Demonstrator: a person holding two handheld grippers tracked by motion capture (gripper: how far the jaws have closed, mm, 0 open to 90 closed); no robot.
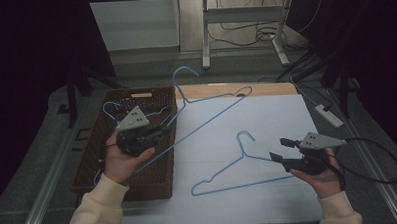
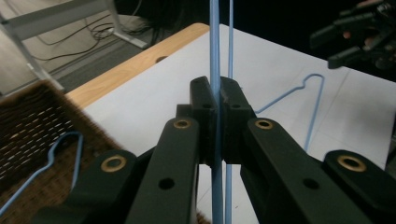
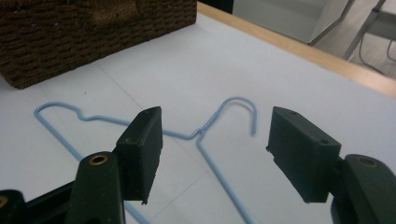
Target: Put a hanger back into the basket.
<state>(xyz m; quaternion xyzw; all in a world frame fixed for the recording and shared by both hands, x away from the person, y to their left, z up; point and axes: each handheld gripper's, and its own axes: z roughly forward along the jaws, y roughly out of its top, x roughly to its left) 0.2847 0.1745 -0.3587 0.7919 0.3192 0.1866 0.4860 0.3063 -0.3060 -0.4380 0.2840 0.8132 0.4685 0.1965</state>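
The left claw [image 1: 163, 128] is pressed together on the wire of a blue hanger [image 1: 214, 111], held up at a slant over the edge of the wicker basket [image 1: 161, 186]. The right claw [image 1: 280, 150] is spread and holds nothing, just above a second hanger [image 1: 223, 171] lying flat on the white table [image 1: 266, 114].

To set the lifted hanger down well, keep the pinch firm and swing it clear of the basket rim, landing it beside the flat one so the hooks do not tangle.

The left gripper view shows the wire clamped between the pads [image 2: 201, 114]. The high view shows what seems to be another hanger [image 1: 111, 107] in the basket, though it is dim there.
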